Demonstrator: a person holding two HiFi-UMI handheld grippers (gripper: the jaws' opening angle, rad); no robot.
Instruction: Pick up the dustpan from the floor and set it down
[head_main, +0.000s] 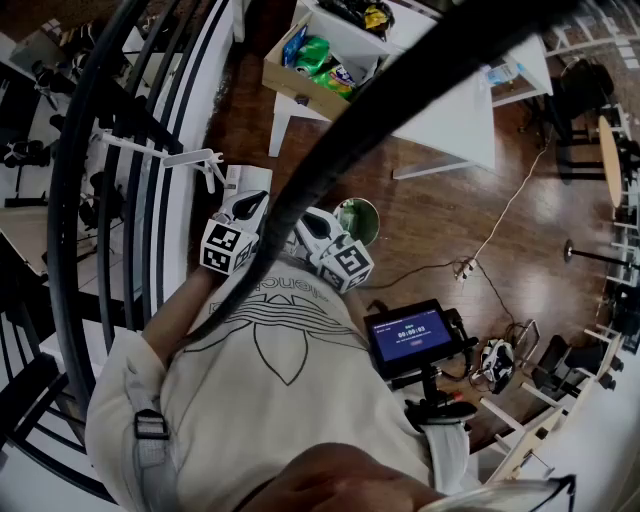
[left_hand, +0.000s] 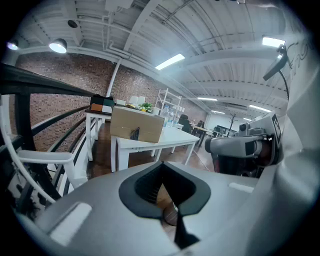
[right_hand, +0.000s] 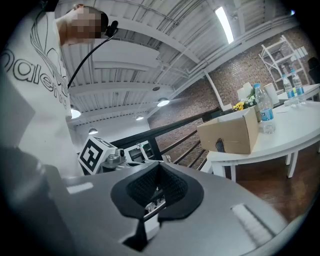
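No dustpan shows in any view. In the head view both grippers are held close together in front of the person's chest, above the wooden floor. My left gripper (head_main: 248, 207) has its jaws closed together with nothing between them; in its own view the left gripper (left_hand: 173, 216) looks out level at a white table. My right gripper (head_main: 316, 224) sits just to the right of it, jaws also together and empty. In the right gripper view, the right gripper (right_hand: 150, 220) faces the left gripper's marker cube (right_hand: 95, 154). The right gripper's body (left_hand: 245, 149) shows in the left gripper view.
A curved black railing (head_main: 100, 150) runs along the left. A white table (head_main: 455, 110) carries a cardboard box (head_main: 315, 75) of packets. A green bin (head_main: 360, 220) stands on the floor by the grippers. A lit screen on a stand (head_main: 412, 335) and a power strip (head_main: 465, 268) lie to the right.
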